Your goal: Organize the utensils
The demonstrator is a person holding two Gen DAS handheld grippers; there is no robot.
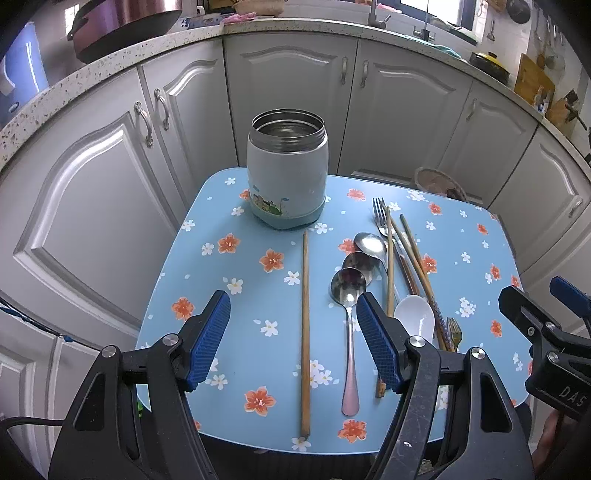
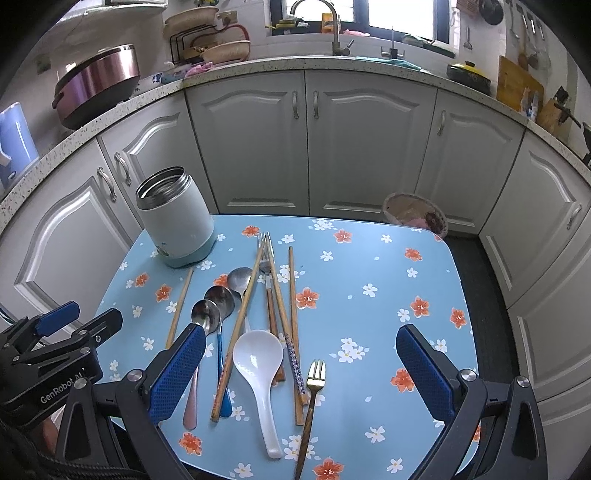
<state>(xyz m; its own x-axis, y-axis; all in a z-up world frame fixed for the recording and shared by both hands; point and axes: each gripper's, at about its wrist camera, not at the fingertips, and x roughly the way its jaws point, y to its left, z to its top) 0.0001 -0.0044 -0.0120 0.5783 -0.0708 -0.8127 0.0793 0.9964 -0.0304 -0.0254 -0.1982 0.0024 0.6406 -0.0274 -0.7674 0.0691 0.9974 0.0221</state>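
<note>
Utensils lie loose on a small table (image 2: 369, 258) with a pale blue, flower-printed top, which stands before white kitchen cabinets (image 2: 362, 140) under a speckled countertop (image 2: 258, 64); a tap (image 2: 334, 26) and window show beyond, a copper-coloured pot (image 2: 96, 81) at the left. An open steel-lined food jar (image 1: 288, 170) stands upright at the table's far left. One wooden chopstick (image 1: 305, 332) lies alone, its long axis running from near edge to jar; three metal spoons (image 2: 218, 299) overlap, bowls toward the jar, handles toward the near edge. A white ladle spoon (image 2: 258, 362) lies bowl-up across further chopsticks (image 2: 291, 317) and a steel fork (image 2: 266, 254) whose tines point at the cabinets; a gold fork (image 2: 314, 380) points likewise. The left gripper (image 1: 293, 339) hovers with jaws spread wide, empty, astride the lone chopstick; the right gripper (image 2: 301, 373) is equally spread and empty above the pile. Handles under the ladle are hidden; the chopstick count is unclear.
</note>
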